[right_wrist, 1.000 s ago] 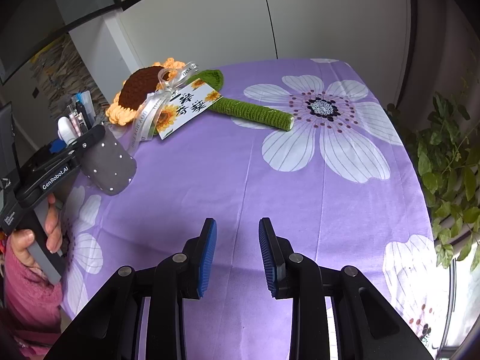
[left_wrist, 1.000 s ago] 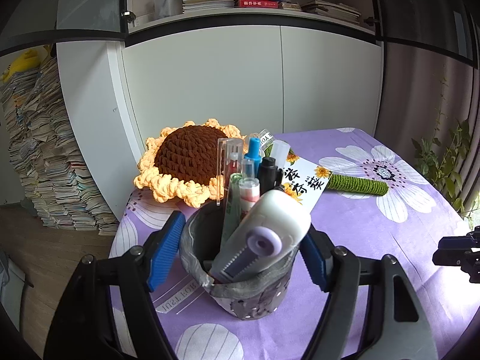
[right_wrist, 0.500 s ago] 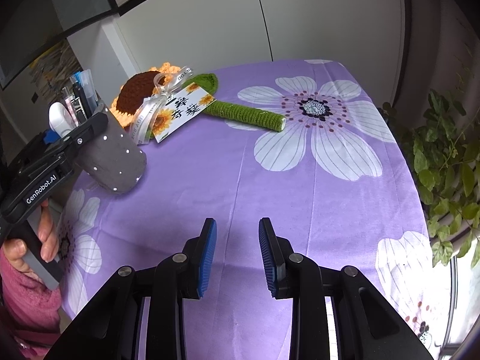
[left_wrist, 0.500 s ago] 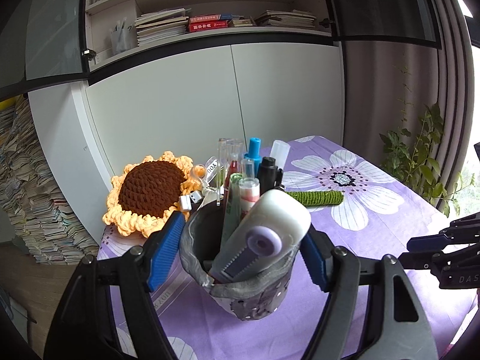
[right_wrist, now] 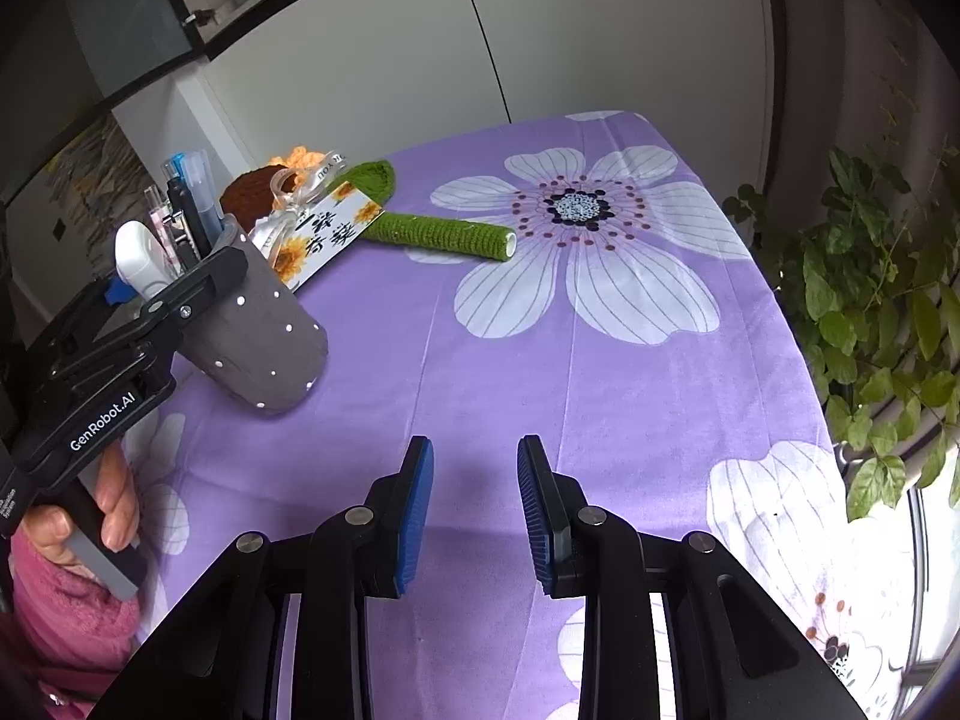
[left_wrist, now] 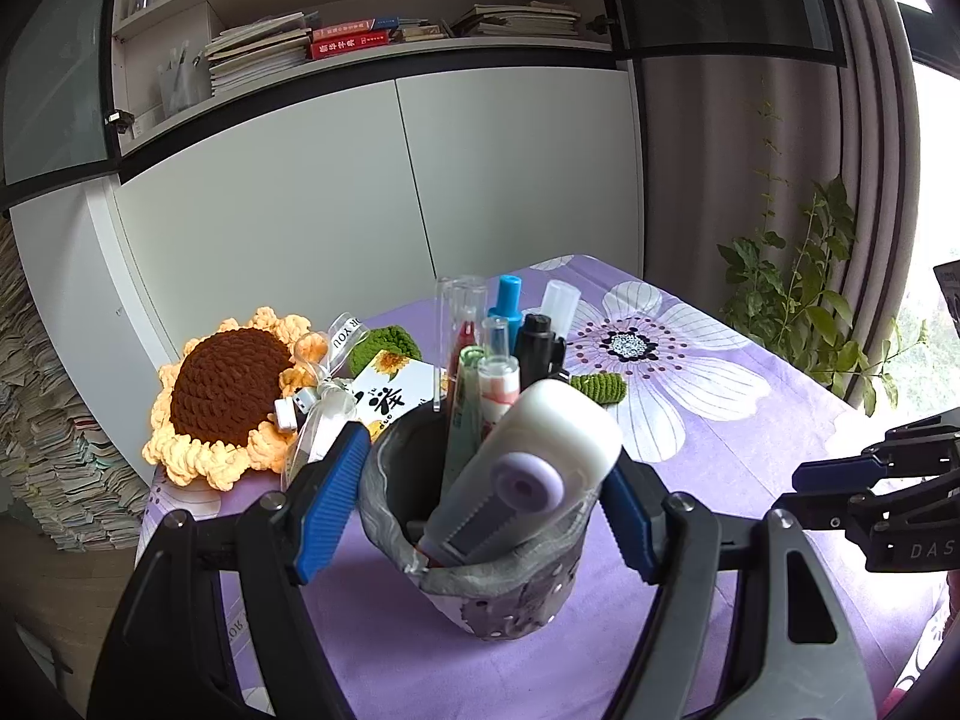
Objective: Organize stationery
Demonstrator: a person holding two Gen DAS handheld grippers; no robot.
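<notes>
The left gripper [left_wrist: 480, 498] clamps a grey pen holder [left_wrist: 498, 576] crammed with pens; only the right wrist view shows it tilted, while the right gripper [right_wrist: 474, 504] gapes empty.

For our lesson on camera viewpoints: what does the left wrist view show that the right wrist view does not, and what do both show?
Left wrist view only: inside the holder, the white correction tape, and bookshelves above. Right wrist view only: the hand gripping the left tool and the whole green stem. Both: holder, pens, crochet sunflower, purple cloth.
</notes>
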